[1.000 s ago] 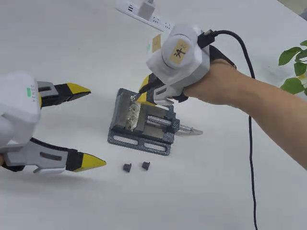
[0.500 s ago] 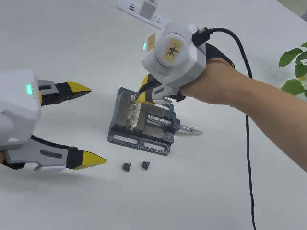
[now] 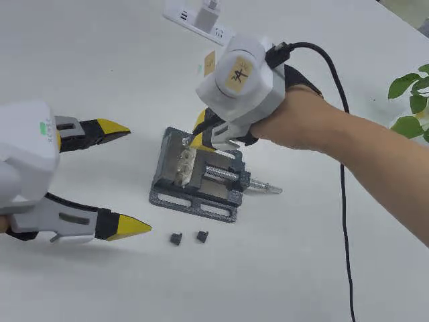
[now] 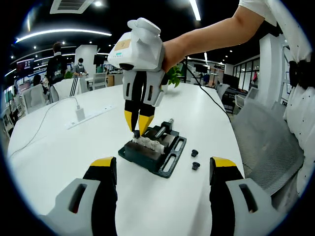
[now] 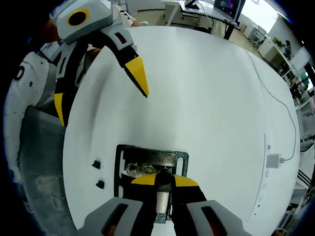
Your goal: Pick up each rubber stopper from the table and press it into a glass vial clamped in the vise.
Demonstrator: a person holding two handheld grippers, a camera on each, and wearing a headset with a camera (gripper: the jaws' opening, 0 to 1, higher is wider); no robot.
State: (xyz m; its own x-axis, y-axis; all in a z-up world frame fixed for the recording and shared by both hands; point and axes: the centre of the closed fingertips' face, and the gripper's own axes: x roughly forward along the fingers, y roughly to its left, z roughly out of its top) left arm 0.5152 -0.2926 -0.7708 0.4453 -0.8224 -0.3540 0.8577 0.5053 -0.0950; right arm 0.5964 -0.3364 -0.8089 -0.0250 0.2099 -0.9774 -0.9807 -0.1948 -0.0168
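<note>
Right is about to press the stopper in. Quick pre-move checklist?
1. Stopper held: ok. The right gripper has its jaws shut on a dark stopper.
2. Tips over the vials: ok, roughly. Centring on one mouth: cannot tell.
3. Vials between the vise jaws: ok. Clamp tightness: cannot tell.
4. Target vial free of a stopper: cannot tell, the tips cover it.
5. Left gripper out of the way: ok. It is open and off to the side of the vise.
6. Next pieces ready: ok. Two loose stoppers lie on the table beside the vise.
</note>
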